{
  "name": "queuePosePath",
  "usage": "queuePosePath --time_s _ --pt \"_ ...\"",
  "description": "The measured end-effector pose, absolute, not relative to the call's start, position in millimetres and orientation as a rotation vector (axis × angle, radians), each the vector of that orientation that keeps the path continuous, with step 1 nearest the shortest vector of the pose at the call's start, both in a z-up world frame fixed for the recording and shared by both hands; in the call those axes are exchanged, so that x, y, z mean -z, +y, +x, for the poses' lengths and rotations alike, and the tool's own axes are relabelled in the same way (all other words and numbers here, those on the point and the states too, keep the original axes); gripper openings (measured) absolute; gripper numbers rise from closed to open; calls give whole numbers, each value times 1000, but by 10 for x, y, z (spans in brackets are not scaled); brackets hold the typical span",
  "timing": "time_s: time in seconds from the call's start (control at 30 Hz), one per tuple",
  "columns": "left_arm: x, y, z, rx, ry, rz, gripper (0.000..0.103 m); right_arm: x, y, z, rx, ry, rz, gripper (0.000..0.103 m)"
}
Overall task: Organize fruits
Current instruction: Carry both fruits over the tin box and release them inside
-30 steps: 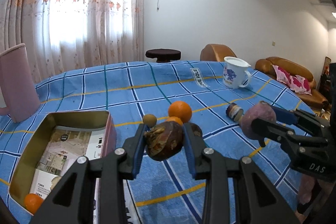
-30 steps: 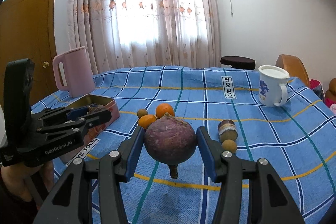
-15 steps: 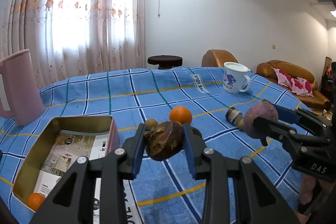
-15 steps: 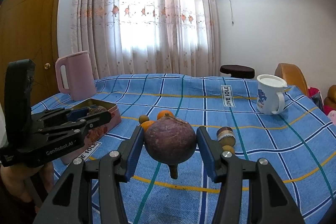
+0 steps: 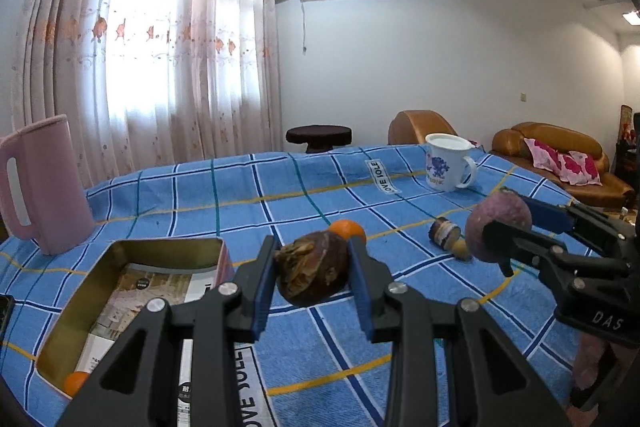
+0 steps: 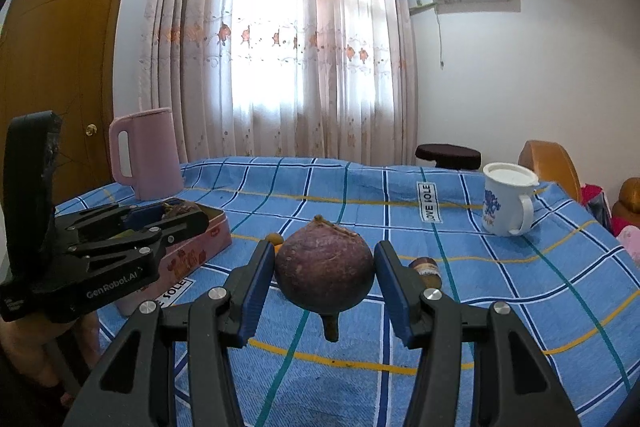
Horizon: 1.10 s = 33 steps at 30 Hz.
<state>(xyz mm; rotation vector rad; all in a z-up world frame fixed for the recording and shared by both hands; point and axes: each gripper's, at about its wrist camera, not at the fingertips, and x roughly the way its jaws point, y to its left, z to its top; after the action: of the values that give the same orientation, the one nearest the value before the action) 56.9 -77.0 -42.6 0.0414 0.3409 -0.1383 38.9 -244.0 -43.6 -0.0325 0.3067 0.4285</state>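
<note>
My left gripper (image 5: 312, 267) is shut on a dark brown wrinkled fruit (image 5: 310, 273), held above the blue checked cloth just right of the open gold tin (image 5: 80, 307). One orange (image 5: 74, 383) lies in the tin's near corner. My right gripper (image 6: 324, 275) is shut on a round purple fruit (image 6: 324, 271) with a stem pointing down; it also shows in the left wrist view (image 5: 498, 229). An orange (image 5: 348, 229) and a small brown fruit (image 6: 275, 239) lie on the cloth behind the held fruits. The left gripper shows at the left of the right wrist view (image 6: 176, 215).
A pink jug (image 5: 36, 187) stands behind the tin at far left. A white mug (image 5: 446, 167) stands at the back right. A small dark jar (image 5: 442, 233) lies on its side with a brown fruit (image 5: 462, 250) beside it. Sofas stand beyond the table.
Both grippers have risen and tilted up with their fruits still held; the table and tin now sit lower in both views. The loose fruits are now mostly hidden behind the held ones.
</note>
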Motion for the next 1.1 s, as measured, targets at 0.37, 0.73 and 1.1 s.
queuePosePath --time_s 0.37,0.73,1.1 --pt "414 -705 551 156 356 14 36 389 -2365 410 -417 301 -57 53" --pt "385 -480 527 138 366 -24 36 280 -2077 497 -467 312 -84 53" --pt "299 318 548 11 394 -96 36 56 -1475 685 -614 319 -97 53"
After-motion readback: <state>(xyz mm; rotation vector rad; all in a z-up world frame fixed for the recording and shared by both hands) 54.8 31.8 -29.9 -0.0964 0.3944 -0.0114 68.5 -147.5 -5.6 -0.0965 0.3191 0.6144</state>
